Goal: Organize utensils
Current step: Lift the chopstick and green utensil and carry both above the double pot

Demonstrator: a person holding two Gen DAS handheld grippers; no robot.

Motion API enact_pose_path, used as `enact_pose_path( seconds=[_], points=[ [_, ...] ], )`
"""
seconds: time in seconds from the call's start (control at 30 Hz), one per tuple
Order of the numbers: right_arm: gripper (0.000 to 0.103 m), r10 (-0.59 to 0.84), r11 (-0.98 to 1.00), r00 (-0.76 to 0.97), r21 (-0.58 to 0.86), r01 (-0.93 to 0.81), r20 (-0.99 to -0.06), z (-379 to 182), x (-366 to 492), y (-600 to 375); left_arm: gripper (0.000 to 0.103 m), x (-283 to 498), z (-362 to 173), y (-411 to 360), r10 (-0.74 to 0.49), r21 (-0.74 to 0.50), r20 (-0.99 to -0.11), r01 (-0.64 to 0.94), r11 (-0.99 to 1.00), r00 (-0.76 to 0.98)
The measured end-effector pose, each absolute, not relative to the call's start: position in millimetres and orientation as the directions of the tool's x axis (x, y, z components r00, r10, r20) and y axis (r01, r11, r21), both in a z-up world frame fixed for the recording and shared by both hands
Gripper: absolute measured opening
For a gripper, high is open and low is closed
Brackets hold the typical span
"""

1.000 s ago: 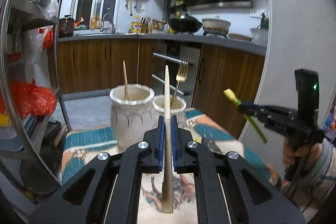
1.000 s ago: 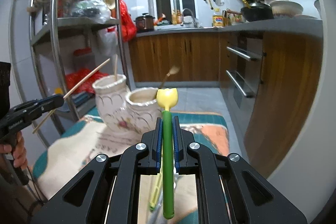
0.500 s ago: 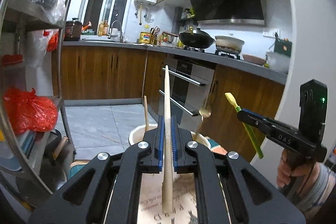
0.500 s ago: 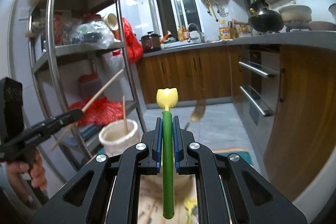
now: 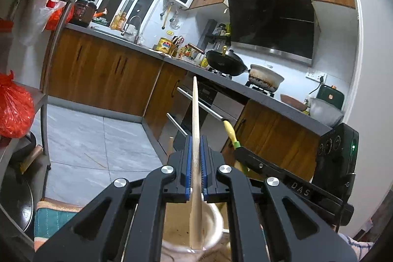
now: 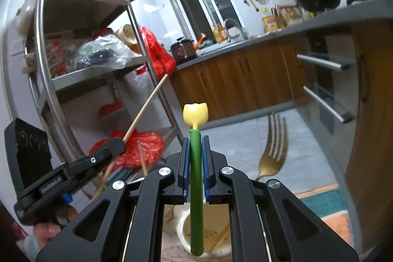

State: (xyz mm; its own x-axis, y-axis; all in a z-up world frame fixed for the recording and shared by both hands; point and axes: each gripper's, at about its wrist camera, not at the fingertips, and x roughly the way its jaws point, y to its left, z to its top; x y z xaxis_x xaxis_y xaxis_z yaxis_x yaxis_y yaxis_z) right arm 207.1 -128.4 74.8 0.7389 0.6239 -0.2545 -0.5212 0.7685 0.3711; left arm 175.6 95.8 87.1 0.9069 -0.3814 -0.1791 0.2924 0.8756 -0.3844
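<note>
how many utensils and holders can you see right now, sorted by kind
Wooden chopsticks: 2, one in the left gripper as wooden chopstick, one standing chopstick beside it
Green utensil with yellow tulip end: 1, in the right gripper
Gold fork: 1
Ceramic holders: 2, left holder, right holder
Total: 6

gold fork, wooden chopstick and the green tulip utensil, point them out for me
gold fork [image 6: 275, 139], right wrist view, on its tines
wooden chopstick [image 5: 195, 119], left wrist view, on the shaft above the pads
green tulip utensil [image 6: 196, 200], right wrist view, on its green stem
</note>
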Motion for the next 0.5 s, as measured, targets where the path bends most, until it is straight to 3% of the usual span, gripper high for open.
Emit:
enact_pose_path(
  seconds=[0.27,0.5],
  points=[
    [0.010,0.611,0.783,0.744,0.349,-0.515,-0.272,58,223,-113,0.006,179,71,71,-0.315,-0.246,-0.159,0.271,0.931,0.936],
    [0.010,0.515,0.857,0.792,0.209,-0.471,-0.327,47,221,-97,0.006,175,59,58,-0.287,-0.143,-0.161,0.265,0.953,0.944]
  ],
)
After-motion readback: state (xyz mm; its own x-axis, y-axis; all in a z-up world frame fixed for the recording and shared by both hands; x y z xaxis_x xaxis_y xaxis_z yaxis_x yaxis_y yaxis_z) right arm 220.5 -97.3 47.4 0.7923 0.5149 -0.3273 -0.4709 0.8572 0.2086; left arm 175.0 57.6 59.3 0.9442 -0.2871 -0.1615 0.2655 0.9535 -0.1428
